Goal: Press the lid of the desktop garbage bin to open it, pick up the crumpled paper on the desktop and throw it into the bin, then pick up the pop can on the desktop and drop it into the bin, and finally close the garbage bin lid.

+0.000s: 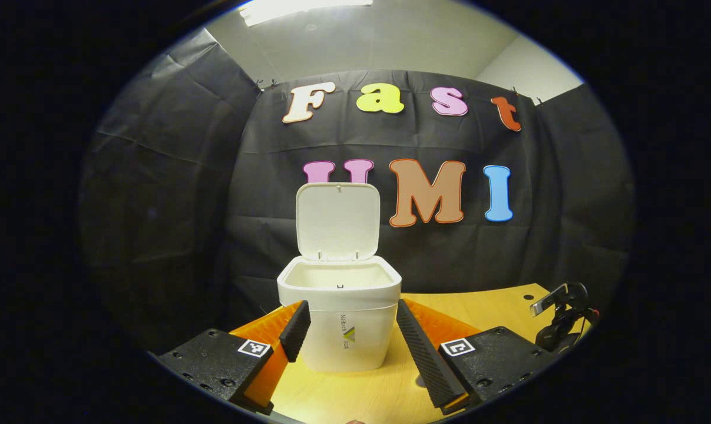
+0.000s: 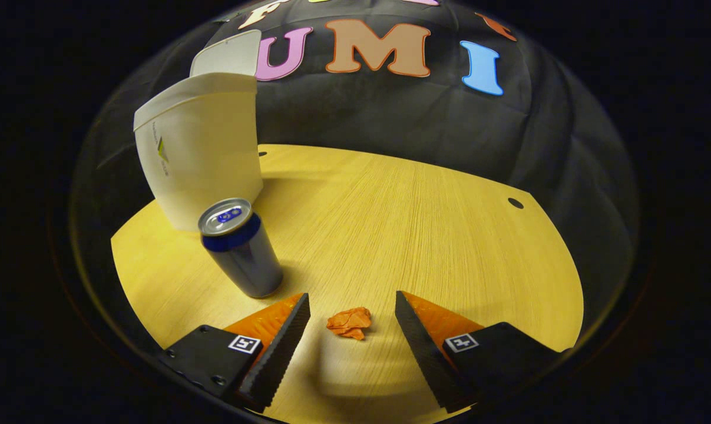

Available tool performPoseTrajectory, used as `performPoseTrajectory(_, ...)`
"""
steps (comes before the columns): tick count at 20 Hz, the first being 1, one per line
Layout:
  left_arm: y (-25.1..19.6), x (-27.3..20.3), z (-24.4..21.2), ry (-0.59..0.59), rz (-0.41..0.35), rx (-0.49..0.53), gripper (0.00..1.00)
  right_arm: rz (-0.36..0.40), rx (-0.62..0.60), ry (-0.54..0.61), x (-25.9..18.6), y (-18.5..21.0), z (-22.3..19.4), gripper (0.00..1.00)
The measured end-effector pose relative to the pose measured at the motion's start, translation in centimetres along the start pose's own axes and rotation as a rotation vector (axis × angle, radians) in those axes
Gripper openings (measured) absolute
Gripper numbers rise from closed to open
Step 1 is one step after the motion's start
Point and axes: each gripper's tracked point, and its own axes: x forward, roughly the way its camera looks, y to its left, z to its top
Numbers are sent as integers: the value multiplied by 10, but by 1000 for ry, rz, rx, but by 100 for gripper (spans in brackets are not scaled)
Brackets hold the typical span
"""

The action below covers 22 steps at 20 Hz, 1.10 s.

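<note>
The white garbage bin (image 1: 339,306) stands on the wooden table with its lid (image 1: 338,221) swung upright, so the inside shows. My left gripper (image 1: 353,325) is open just in front of it, one finger to each side of the bin's body without touching. In the right gripper view the bin (image 2: 205,153) is at the far left, and a dark blue pop can (image 2: 240,248) stands upright in front of it. The crumpled orange paper (image 2: 349,323) lies on the table between the spread fingers of my right gripper (image 2: 353,321), which is open around it.
The other gripper and its holder (image 1: 561,315) show at the right edge of the left gripper view. The round wooden table (image 2: 420,218) ends at the black cloth wall behind; small holes (image 2: 515,203) mark its far side.
</note>
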Motion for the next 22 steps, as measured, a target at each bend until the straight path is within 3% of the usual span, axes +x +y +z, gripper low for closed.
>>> performPoseTrajectory(5, 9, -4, 0, 10, 20, 18, 89, -14, -47, 66, 17, 1, -18, 82)
performPoseTrajectory(7, 12, -5, -1, 11, 28, 25, 89, -20, -73, 96, 18, -1, -26, 63)
performPoseTrajectory(8, 13, -6, -1, 13, 29, 27, 89, -11, -80, 86, 19, 0, -26, 45)
performPoseTrajectory(9, 13, -5, 0, 13, 29, 28, 89, -6, -90, 89, 20, 0, -27, 45)
performPoseTrajectory(10, 12, -5, 0, 14, 27, 28, 89, 4, -97, 87, 21, 1, -26, 30)
performPoseTrajectory(11, 10, -5, 0, 15, 23, 29, 89, 10, -104, 85, 20, 1, -25, 31)
performPoseTrajectory(13, 7, -4, 1, 11, 14, 32, 89, 36, -96, 81, 18, 4, -22, 20)
performPoseTrajectory(15, 3, -3, 3, 6, 4, 35, 89, 58, -87, 52, 13, 7, -11, 23)
performPoseTrajectory(22, -8, 1, 3, 4, -29, 38, 89, 118, -76, -188, -46, 11, 80, 20)
